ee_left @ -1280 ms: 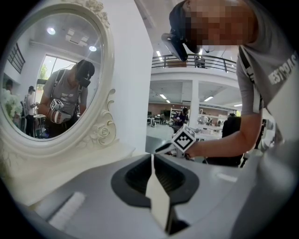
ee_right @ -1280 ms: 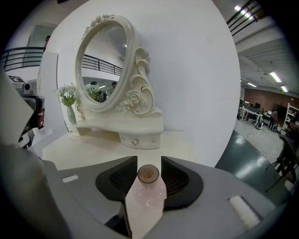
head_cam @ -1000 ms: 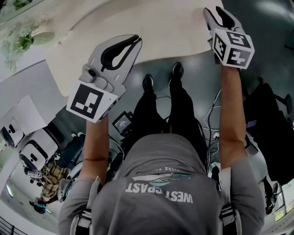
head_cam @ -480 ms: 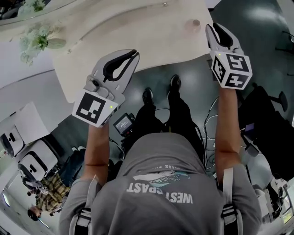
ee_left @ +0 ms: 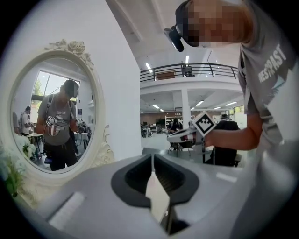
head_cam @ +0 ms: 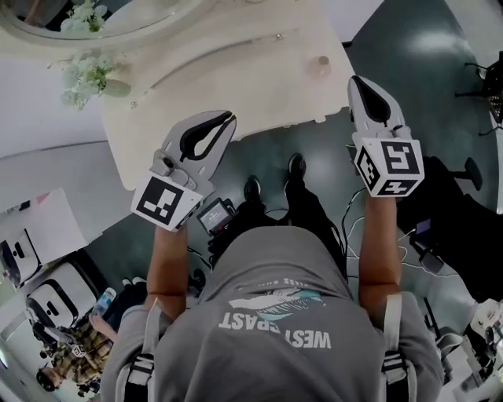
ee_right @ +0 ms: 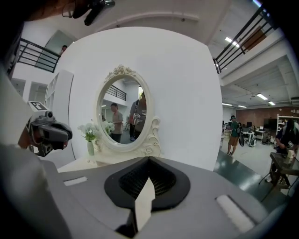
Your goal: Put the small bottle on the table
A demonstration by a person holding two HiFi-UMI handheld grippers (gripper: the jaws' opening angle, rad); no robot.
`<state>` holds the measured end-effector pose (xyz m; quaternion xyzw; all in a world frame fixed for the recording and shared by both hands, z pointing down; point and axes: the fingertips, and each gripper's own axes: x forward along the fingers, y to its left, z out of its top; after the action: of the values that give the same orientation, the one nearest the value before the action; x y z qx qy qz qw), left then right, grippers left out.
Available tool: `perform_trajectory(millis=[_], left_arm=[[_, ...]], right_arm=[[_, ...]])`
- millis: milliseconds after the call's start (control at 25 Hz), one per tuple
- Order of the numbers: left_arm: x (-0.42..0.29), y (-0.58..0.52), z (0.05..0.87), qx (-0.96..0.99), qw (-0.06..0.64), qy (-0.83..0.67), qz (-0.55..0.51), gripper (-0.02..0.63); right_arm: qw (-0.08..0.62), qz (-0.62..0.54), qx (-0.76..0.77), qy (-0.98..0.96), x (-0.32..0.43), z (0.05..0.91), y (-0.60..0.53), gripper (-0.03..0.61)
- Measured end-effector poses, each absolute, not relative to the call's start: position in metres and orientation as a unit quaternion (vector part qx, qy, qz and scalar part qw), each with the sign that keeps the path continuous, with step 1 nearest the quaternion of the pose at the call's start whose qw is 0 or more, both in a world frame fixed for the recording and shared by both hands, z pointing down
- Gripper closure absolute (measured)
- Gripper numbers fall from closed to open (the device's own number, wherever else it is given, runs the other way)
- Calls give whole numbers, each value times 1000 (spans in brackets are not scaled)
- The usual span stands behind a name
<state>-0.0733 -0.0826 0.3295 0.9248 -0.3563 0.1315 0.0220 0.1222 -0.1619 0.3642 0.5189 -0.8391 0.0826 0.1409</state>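
Observation:
A small pale pink bottle [head_cam: 323,63] stands upright on the white dressing table [head_cam: 236,86], close to its right front corner. My right gripper [head_cam: 355,80] hangs in the air just right of that corner, a little nearer to me than the bottle. Its jaws are shut with nothing between them, as the right gripper view [ee_right: 149,159] also shows. My left gripper [head_cam: 229,116] is held over the table's front edge, further left, also shut and empty [ee_left: 153,156]. Neither gripper touches the bottle.
An oval mirror [head_cam: 102,20] in an ornate white frame stands at the table's back, with a vase of white flowers [head_cam: 86,74] beside it. Cables and a small device [head_cam: 214,213] lie on the dark floor by my feet. A wheeled robot [head_cam: 55,290] stands at lower left.
The table, mirror and bottle have slid down into the head view, and both grippers sit lower in it. The right gripper's jaws have come together.

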Motion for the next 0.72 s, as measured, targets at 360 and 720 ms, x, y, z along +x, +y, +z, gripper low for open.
perform_trajectory(millis=[360,720], left_arm=[[-75,-50,289,929,0,-346,129,597],[-81,-20,255,931,-22,-346,115,597]], right_arm=[[106,54,520,-846,120,292,-100,577],[106,42,506,-855,111,254,-43,578]])
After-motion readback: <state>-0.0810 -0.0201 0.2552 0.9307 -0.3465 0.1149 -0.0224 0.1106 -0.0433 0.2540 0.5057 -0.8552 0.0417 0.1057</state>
